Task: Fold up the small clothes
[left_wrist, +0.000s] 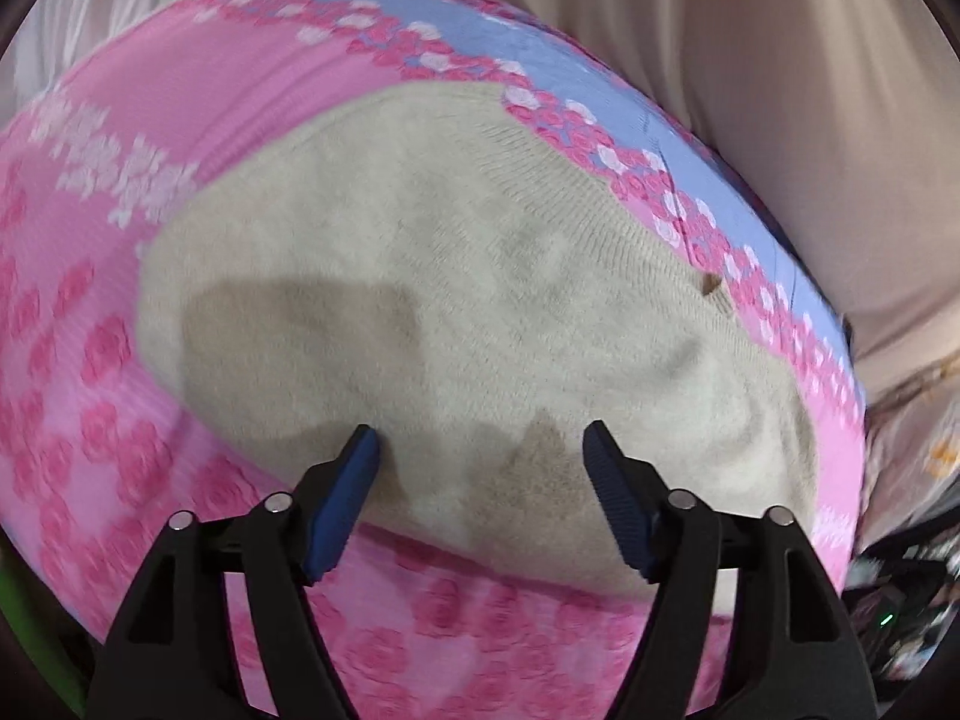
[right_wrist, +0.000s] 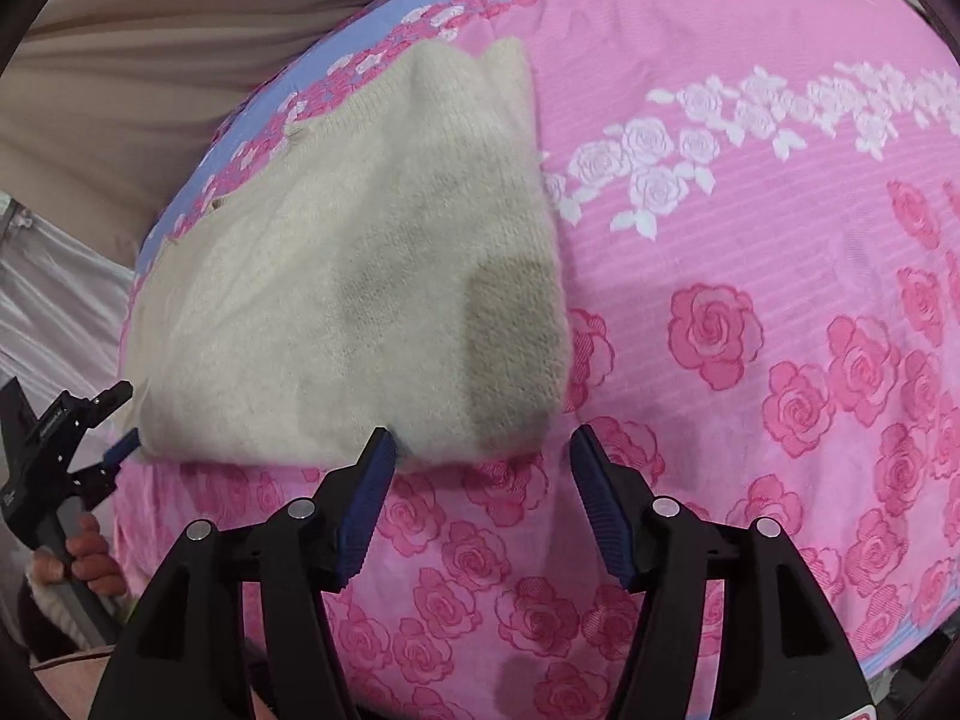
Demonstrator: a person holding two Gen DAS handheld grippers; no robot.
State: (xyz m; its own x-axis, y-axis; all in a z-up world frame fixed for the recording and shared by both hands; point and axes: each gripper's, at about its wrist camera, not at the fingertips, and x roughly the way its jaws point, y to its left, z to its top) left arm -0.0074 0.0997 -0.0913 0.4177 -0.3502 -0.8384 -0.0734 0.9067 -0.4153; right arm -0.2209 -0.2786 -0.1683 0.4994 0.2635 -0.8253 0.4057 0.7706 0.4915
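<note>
Cream fuzzy knitted garment [left_wrist: 456,324] with darker taupe patches, lying folded into a compact block on a pink rose-patterned quilted bedspread [right_wrist: 750,276], close to the blue border strip [left_wrist: 540,54] along the far edge. Laid flat, probably so the near hem stays reachable for another fold — a judgement only. Ribbed hem visible along the far side; small tan mark near one corner, too small to identify.

Left gripper [left_wrist: 480,450] poised over the near edge of the garment, blue ribbed pads [left_wrist: 354,498] spread wide with nothing between them, tips just at the fabric. Right gripper [right_wrist: 480,450] likewise spread wide and empty, hovering at the near right corner, one pad tip touching or almost touching the edge — cannot tell which. Both placed at the same hem, seemingly to pinch two points and lift evenly.

Beige draped curtain fabric [left_wrist: 750,60] beyond the bed. In the right wrist view, left gripper seen from the side with a bare hand [right_wrist: 90,564] on its handle. White printing on that gripper body, not readable; no other legible writing.
</note>
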